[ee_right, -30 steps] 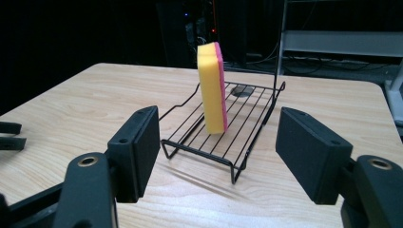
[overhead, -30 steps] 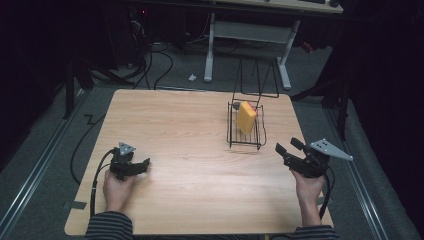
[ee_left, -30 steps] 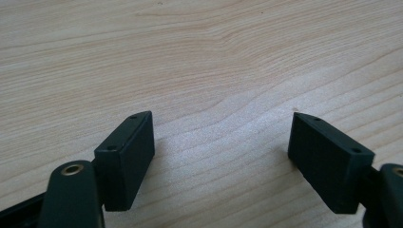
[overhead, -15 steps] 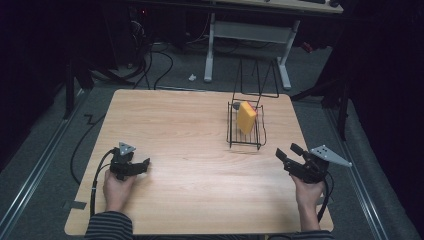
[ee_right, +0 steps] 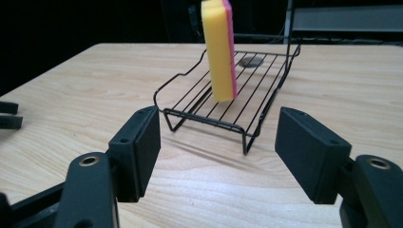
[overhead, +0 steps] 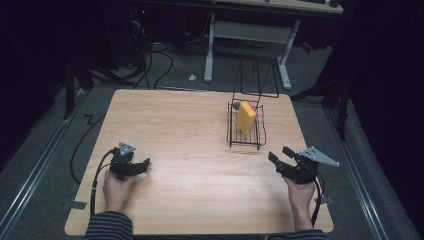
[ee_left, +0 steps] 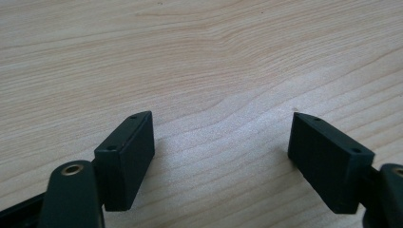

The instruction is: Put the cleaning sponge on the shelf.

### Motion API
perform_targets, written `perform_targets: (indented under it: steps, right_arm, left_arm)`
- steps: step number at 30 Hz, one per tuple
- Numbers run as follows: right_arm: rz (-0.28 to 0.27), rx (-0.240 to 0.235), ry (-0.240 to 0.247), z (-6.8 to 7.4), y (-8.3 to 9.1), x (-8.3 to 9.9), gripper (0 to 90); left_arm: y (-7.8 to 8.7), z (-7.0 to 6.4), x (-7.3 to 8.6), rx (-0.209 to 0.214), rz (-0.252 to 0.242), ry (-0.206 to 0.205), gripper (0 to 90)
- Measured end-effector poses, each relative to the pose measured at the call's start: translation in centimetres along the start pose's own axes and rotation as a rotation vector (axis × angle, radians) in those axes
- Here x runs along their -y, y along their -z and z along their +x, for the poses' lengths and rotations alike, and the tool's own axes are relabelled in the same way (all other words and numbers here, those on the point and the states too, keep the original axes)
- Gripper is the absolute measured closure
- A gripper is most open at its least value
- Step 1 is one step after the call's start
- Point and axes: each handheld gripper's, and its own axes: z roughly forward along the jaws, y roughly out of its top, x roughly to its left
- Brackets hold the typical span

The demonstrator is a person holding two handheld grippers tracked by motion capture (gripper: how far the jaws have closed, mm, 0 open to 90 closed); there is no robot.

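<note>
A yellow sponge with a pink back [overhead: 245, 117] [ee_right: 219, 50] stands upright on edge in a black wire rack [overhead: 246, 137] [ee_right: 223, 107] at the table's right middle. My right gripper [overhead: 281, 158] [ee_right: 218, 142] is open near the front right of the table, a short way in front of the rack, with nothing between its jaws. At the front left, my left gripper [overhead: 142, 165] [ee_left: 221, 156] is open too, held low over bare wood with its jaws wide apart.
The light wooden table [overhead: 190, 135] has broad free room between the two grippers. A small dark round thing [ee_right: 250, 61] lies on the rack's far end. Behind the table stand a white desk frame [overhead: 247, 35] and cables on the floor.
My right gripper has moved left and a little toward the person, closer in front of the rack. The left gripper has stayed where it was.
</note>
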Motion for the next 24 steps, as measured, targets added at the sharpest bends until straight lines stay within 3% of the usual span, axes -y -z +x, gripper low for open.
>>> perform_targets:
  steps: [12, 18, 24]
  right_arm:
    - [0.029, -0.008, 0.004, 0.2, -1.4, 0.7, 33.2]
    - [0.071, -0.016, 0.033, 0.4, -2.6, 1.1, 33.8]
    - [0.080, -0.002, 0.024, -0.3, -3.0, 1.3, 34.2]
  left_arm:
    - [0.0, 0.0, 0.0, 0.002, 0.002, -0.002, 24.3]
    - [0.0, 0.0, 0.0, 0.001, 0.002, -0.001, 24.4]
    - [0.0, 0.0, 0.0, 0.002, 0.002, -0.001, 24.3]
